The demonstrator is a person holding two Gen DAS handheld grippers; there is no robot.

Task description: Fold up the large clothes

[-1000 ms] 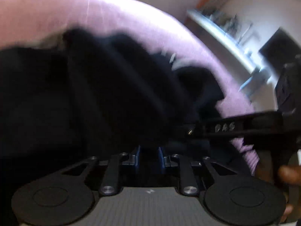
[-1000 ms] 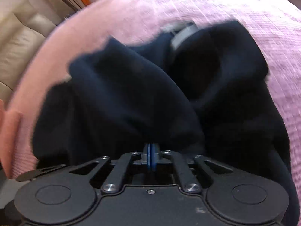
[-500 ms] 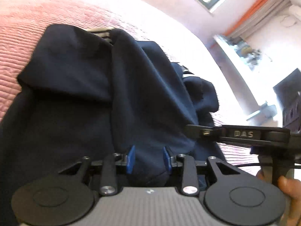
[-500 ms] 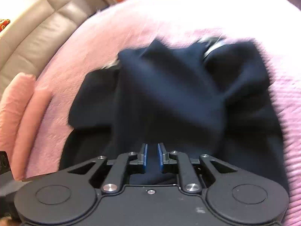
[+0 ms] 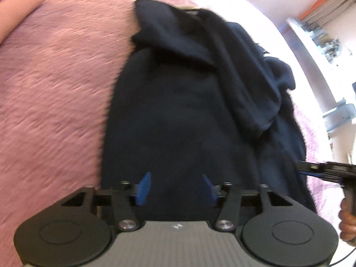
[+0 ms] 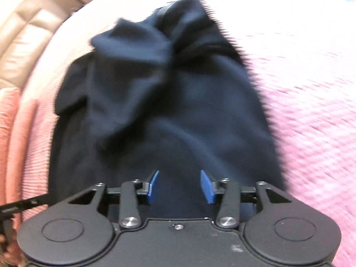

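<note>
1. While both of my cameras look down on it, a pink bedspread (image 5: 55,84) fills the scene from edge to edge, its ribbed weave blurred.
2. Lying on that bedspread is the dark navy garment (image 5: 178,115), bunched into folds at its far end and smoother nearest me; the right wrist view shows the same heap (image 6: 160,111).
3. My left gripper (image 5: 176,185) hovers at the garment's near edge, its blue fingers (image 5: 143,189) spread wide apart with nothing pinched between them.
4. My right gripper (image 6: 179,185) sits likewise, blue pads (image 6: 205,187) parted wide and holding nothing.
5. At far left, beige cushions (image 6: 24,44) show beyond the bed.
</note>
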